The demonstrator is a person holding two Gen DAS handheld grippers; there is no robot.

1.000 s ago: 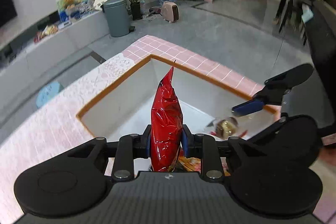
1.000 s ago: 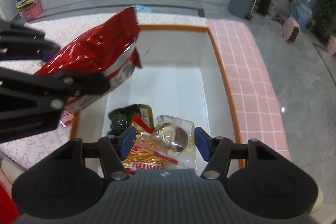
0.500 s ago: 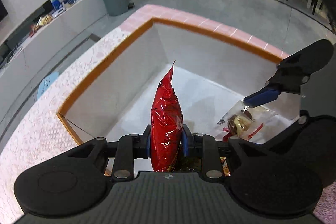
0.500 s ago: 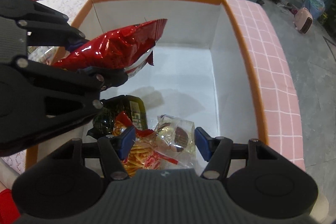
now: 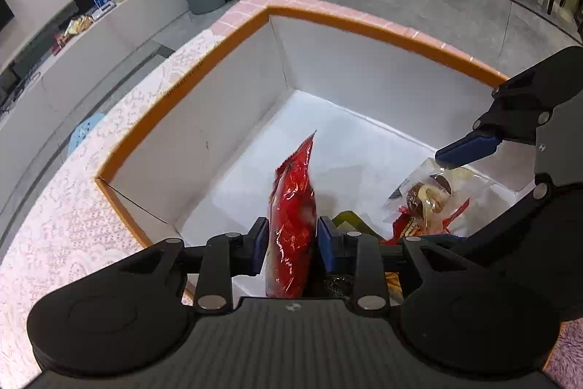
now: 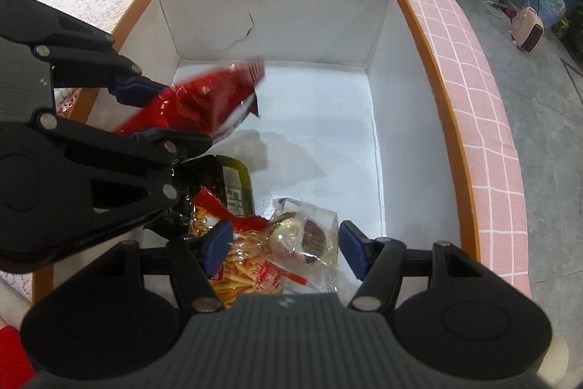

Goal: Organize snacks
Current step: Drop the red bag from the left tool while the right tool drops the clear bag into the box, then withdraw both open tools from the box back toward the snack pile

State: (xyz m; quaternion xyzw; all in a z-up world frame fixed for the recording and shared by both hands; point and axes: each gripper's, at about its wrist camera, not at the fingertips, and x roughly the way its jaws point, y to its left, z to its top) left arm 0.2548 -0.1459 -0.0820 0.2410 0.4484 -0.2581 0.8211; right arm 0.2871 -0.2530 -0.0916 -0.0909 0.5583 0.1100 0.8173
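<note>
Red snack bag (image 5: pixel 291 225) stands upright at lower centre between the opening left gripper (image 5: pixel 291 239), over the box (image 5: pixel 204 133).

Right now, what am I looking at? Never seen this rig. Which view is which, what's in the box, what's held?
There is no robot: a person holds a two-finger claw in each hand, each carrying a fisheye camera that looks along its fingers. One picture comes from the left claw, the other from the right claw. Both hang over a white box with an orange rim on a pink cloth. The left claw's jaws are opening, with a blurred red snack bag between them. The right claw's pads stand apart, either side of a clear cookie packet without pressing it. Below lie a packet of snack sticks and a dark packet.
</note>
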